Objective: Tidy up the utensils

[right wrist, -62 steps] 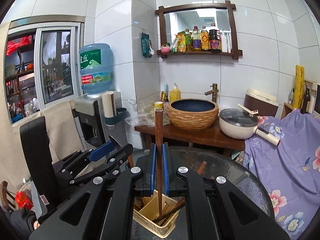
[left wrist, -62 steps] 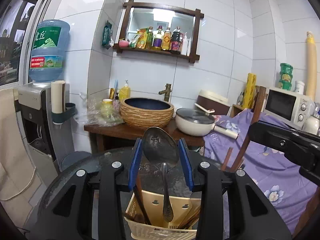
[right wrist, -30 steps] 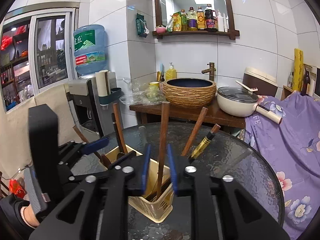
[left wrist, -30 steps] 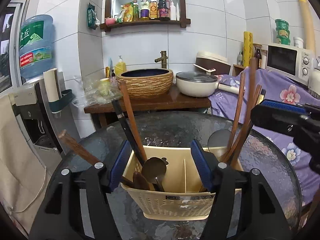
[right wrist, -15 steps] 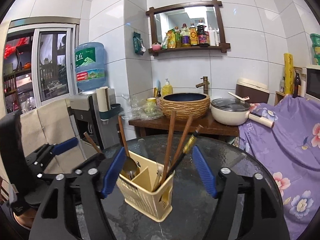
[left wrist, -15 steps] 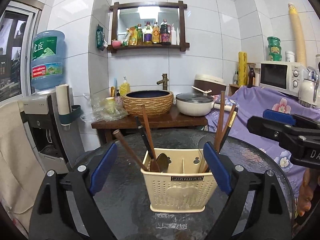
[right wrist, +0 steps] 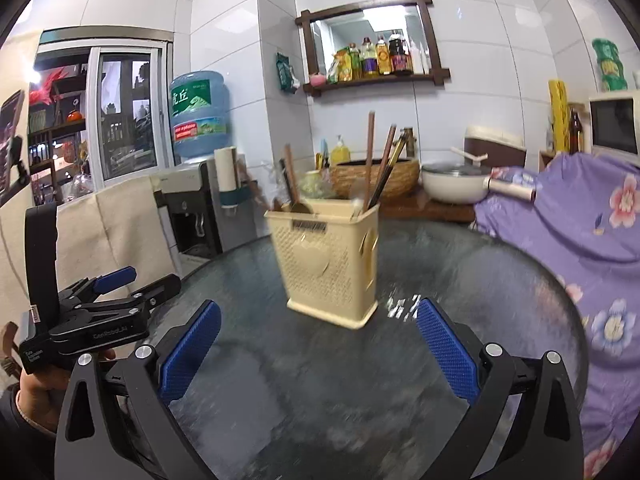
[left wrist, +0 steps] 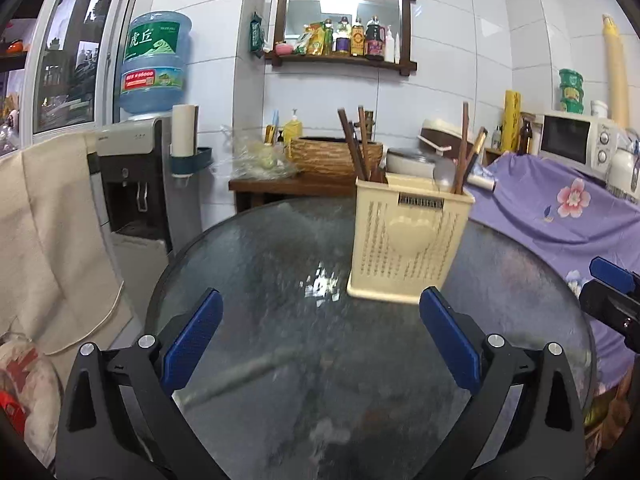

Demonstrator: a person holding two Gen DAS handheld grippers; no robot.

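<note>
We find the perforated cream plastic utensil caddy point(left wrist: 408, 240) upright on the round textured glass table point(left wrist: 260, 264), wooden chopsticks point(right wrist: 369, 160) inside. Left gripper point(left wrist: 320, 332) and right gripper point(right wrist: 318, 338) have just been opening; fingers wide apart, empty.

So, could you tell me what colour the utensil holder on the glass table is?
Cream-yellow, perforated plastic utensil holder; clearest in the left wrist view.

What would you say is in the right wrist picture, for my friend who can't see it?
A cream plastic utensil holder stands on a round dark glass table, with wooden chopsticks and spoon handles sticking up from it. The right tongs are wide open and empty in front, and the left tongs show at the left edge.
</note>
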